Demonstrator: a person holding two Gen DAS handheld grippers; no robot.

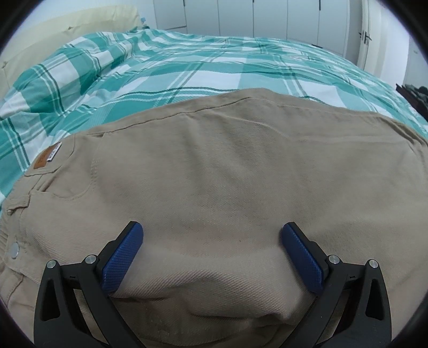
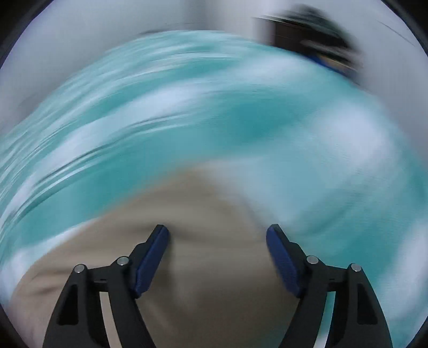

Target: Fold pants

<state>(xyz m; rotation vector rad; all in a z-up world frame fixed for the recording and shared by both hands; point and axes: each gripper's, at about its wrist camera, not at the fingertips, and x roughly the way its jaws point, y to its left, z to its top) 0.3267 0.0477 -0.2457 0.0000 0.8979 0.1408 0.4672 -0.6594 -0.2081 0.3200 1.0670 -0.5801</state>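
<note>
Beige pants [image 1: 227, 182] lie spread on a bed with a green and white checked cover [image 1: 165, 67]. The waistband with a brown leather patch [image 1: 44, 160] and a metal button [image 1: 14, 249] is at the left. My left gripper [image 1: 211, 230] is open, its blue pads [image 1: 121, 263] resting low over the near edge of the pants, where the cloth bulges between them. In the right wrist view, heavily motion-blurred, my right gripper [image 2: 217, 233] is open above the beige pants [image 2: 165, 230] near their edge, holding nothing.
A cream headboard or pillow [image 1: 67, 29] is at the far left. White wardrobe doors [image 1: 254, 18] and a door [image 1: 366, 34] stand behind the bed. A dark object [image 2: 315, 34] shows blurred beyond the bed's right side.
</note>
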